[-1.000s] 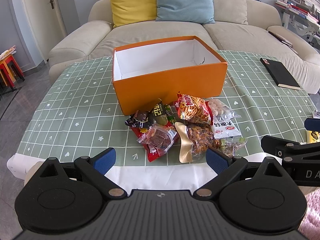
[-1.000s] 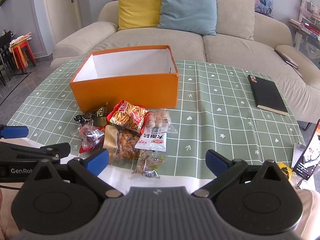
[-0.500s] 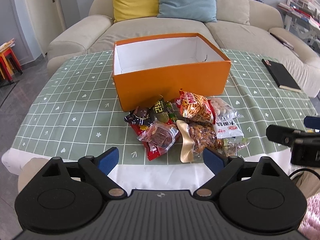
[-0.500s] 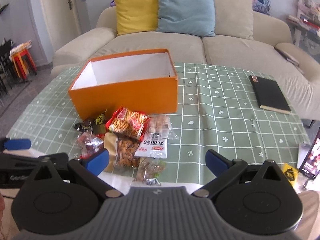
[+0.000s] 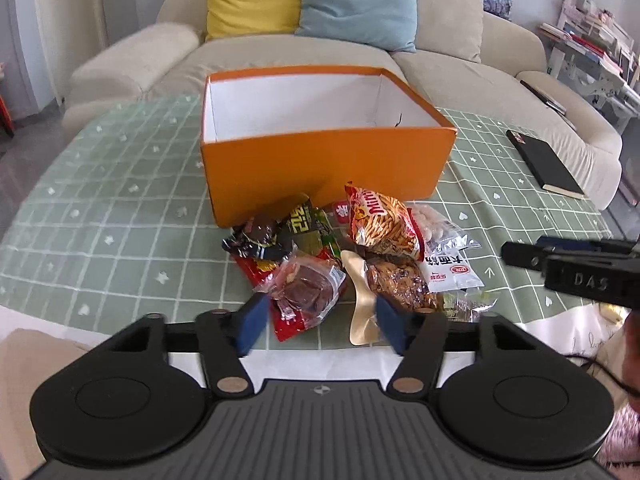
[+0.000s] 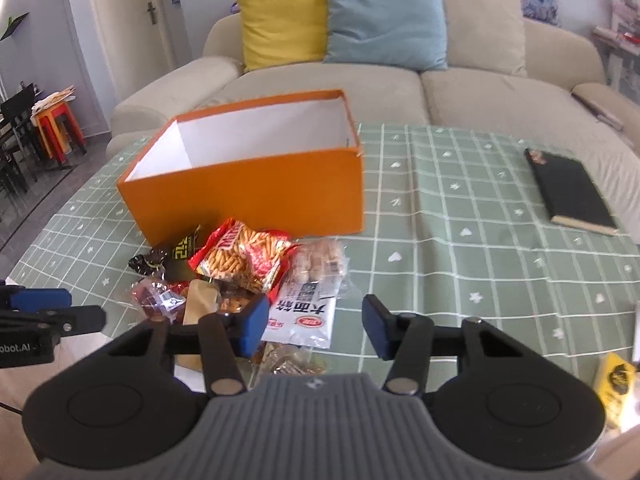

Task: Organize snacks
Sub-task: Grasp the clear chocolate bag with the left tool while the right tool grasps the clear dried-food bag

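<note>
On the counter, covered by a green checked cloth, an open orange cardboard box with a white inside is seen empty, and a heap of snack packets lies just in front of it, none yet inside. Going left to right across the heap: a dark foil-wrapped sweet, a clear packet of reddish-brown pieces, a red bag of stick crackers, and a white printed sachet. Well apart to the right, a black notebook is left flat.

The left gripper is held low over the near edge of the heap, its fingers apart and closing, with the clear packet seemingly framed between them but not pressed. The right gripper is held over the white sachet, its fingers likewise apart and closing on nothing; blur makes contact hard to judge.

Two overlapping packets could be pinched together because the heap is tangled. A slick wrapper could slip free. The two grippers, working close together, could collide.
</note>
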The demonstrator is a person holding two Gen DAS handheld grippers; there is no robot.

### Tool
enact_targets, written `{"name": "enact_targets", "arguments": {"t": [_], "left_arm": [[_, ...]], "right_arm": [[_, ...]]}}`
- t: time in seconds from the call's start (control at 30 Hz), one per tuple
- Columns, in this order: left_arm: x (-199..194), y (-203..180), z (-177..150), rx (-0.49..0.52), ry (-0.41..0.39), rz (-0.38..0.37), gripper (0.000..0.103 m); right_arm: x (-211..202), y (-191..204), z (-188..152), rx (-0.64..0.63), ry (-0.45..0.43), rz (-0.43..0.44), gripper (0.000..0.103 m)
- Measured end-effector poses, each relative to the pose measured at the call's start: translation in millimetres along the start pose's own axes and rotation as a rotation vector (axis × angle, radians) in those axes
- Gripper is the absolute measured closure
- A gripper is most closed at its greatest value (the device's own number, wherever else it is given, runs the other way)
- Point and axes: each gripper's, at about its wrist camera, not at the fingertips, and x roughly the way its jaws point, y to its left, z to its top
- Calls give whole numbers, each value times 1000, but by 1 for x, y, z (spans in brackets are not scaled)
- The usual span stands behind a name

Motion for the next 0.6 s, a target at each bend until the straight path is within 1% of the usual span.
{"name": "enact_targets", "arguments": {"t": [0.03, 0.07, 0.1, 0.13, 0.17, 0.23, 0.37, 0.5, 0.6], "left_arm": [[4, 2, 0, -13, 5, -13, 25], [7, 5, -1, -24, 7, -23, 25], [12, 7, 0, -37, 10, -26, 22], [17, 8, 0, -48, 10, -26, 18], [21, 9, 0, -55, 5, -25, 16], [28, 9, 1, -58, -1, -17, 15], [42, 9, 3, -48, -6, 3, 15], [53, 10, 5, -48, -20, -4, 15], [61, 9, 5, -33, -13, 8, 15]], "right_arm": [[5, -1, -1, 12, 12, 11, 52], [10, -2, -2, 31, 25, 21, 50], [14, -4, -4, 49, 39, 26, 46], [20, -5, -6, 67, 62, 23, 38], [24, -6, -9, 78, 79, 16, 32], [33, -8, -16, 95, 115, 10, 28], [51, -9, -25, 106, 177, 8, 28], [65, -6, -28, 107, 212, 34, 28], [74, -4, -31, 105, 246, 49, 28]]}}
